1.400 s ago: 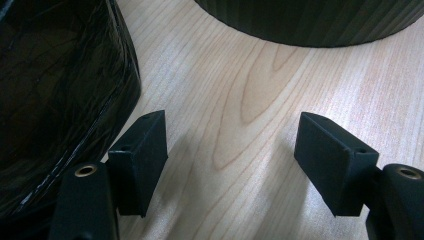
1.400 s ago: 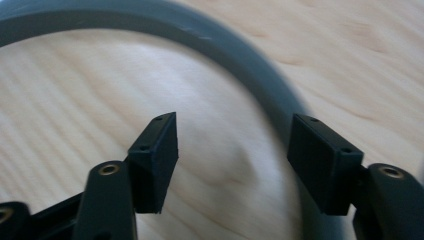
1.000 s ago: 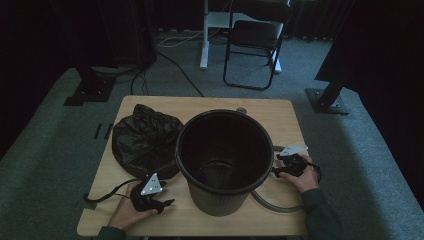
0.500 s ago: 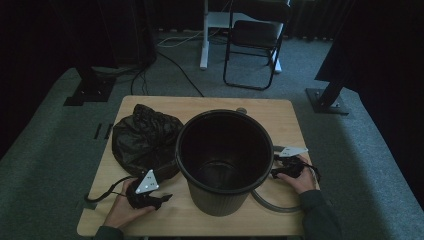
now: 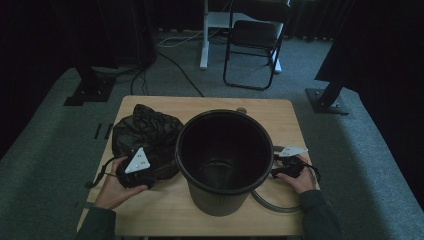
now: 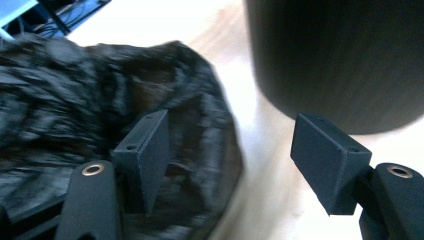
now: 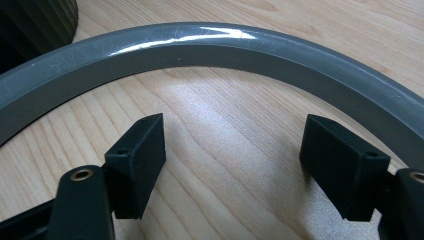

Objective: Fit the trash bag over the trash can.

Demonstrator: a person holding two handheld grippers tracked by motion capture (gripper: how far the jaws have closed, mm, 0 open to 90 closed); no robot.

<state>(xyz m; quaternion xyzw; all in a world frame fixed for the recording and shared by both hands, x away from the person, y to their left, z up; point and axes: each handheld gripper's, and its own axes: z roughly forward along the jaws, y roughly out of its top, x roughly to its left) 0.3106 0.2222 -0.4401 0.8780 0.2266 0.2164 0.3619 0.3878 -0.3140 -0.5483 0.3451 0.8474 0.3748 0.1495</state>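
On the table (image 5: 165,212) we see a big black bucket (image 5: 222,160) standing up in the middle. A black bag (image 5: 145,135) lies crumpled to its left, very near it. A grey ring (image 5: 272,204) lies flat on the table at the right, and part of it goes under the bucket's side.

Our left tool (image 5: 137,170) is at the near edge of the bag. In the left gripper view its jaws are wide apart. One jaw is over the bag (image 6: 100,125) and the other is over bare table next to the bucket (image 6: 340,55). It grips nothing.

Our right tool (image 5: 287,167) is just right of the bucket. In the right gripper view its jaws are spread wide too, with bare wood between them. The ring (image 7: 210,47) curves just past the jaw tips. We cannot tell if they touch it.
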